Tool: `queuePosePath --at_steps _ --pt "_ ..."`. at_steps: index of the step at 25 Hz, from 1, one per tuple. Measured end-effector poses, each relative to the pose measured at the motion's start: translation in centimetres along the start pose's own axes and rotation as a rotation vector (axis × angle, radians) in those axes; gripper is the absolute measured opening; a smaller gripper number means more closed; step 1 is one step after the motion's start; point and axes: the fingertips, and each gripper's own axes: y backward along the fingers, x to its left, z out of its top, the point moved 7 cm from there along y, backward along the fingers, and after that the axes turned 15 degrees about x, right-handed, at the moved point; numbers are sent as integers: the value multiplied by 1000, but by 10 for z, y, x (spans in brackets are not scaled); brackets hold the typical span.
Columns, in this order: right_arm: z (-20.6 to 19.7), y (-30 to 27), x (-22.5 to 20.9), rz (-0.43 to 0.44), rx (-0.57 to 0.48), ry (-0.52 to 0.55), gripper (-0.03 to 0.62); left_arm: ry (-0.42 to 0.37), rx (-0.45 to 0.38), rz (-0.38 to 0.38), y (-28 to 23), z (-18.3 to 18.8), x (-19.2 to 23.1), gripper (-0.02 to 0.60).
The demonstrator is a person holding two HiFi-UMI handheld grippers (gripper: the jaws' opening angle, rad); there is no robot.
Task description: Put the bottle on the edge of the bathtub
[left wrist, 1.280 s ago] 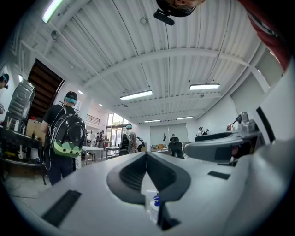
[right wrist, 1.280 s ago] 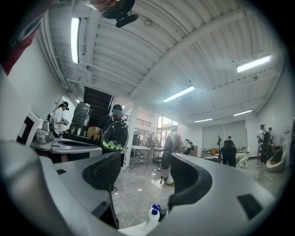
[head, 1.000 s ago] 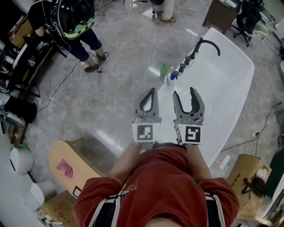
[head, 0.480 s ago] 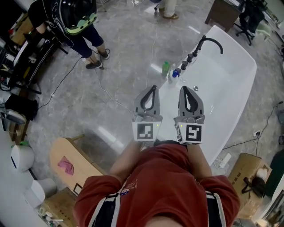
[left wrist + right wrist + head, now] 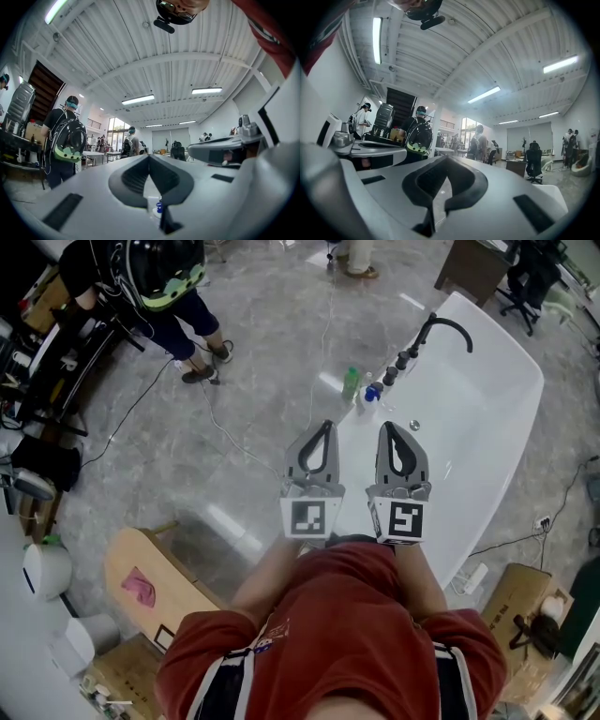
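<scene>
A white bathtub (image 5: 487,418) with a black faucet (image 5: 444,327) stands at the right of the head view. Beside its near rim stand a green bottle (image 5: 350,383) and a small blue-capped bottle (image 5: 369,395); whether they rest on the floor or the rim I cannot tell. My left gripper (image 5: 324,426) is shut and empty, well short of the bottles. My right gripper (image 5: 389,427) hangs over the tub's rim; its jaws have just been closing with nothing between them and are now shut. In the left gripper view the blue-capped bottle (image 5: 159,208) shows under the shut gripper (image 5: 150,157). The right gripper (image 5: 446,158) view shows shut jaws.
A person with a backpack (image 5: 161,277) stands at the top left, and cables (image 5: 220,432) trail across the grey floor. A wooden stool (image 5: 141,582) sits at the lower left. A cardboard box (image 5: 525,610) lies at the lower right, and an office chair (image 5: 521,282) stands behind the tub.
The right gripper's jaws went from wide open to shut, with nothing in them. Both hands stayed in place, and the left gripper stayed shut.
</scene>
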Motion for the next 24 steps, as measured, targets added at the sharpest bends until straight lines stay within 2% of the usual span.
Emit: queuePosePath --at_steps 5,11,24 --pt "-1 -3 -1 2 14 -4 12 -33 -11 -3 0 1 -1 17" --pt "-4 -3 -2 9 28 -13 12 -5 -6 -5 1 1 -4 17" --pt "-9 -6 -8 13 41 -11 12 1 -9 9 -1 1 -3 17"
